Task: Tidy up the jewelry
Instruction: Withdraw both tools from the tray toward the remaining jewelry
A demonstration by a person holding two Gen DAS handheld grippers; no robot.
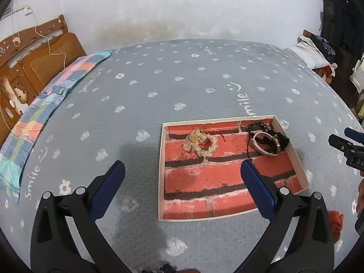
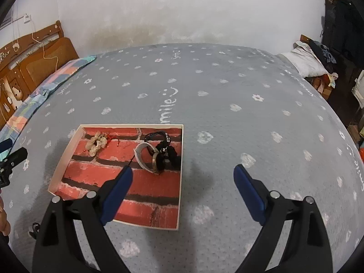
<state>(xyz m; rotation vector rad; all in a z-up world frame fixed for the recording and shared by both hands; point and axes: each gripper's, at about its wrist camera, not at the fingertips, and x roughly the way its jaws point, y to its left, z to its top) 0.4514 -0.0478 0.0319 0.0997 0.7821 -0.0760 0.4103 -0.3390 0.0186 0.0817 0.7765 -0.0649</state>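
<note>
Both sets of jaws are spread wide with nothing between them, my left gripper [image 1: 182, 191] and right gripper [image 2: 183, 191] hanging above the bed [image 1: 182, 79], angled down at the tray [image 1: 162, 159]. The jewelry's already in there: a cream flower bracelet [image 1: 200, 143] at the far left, and a white bangle [image 2: 142, 157] tangled with black cords [image 2: 167, 152] at the far right, probably sorted by type. Nothing blocks the tray. A patchwork blanket [image 1: 34, 125] and headboard [image 1: 34, 68] sit well off to the left.
</note>
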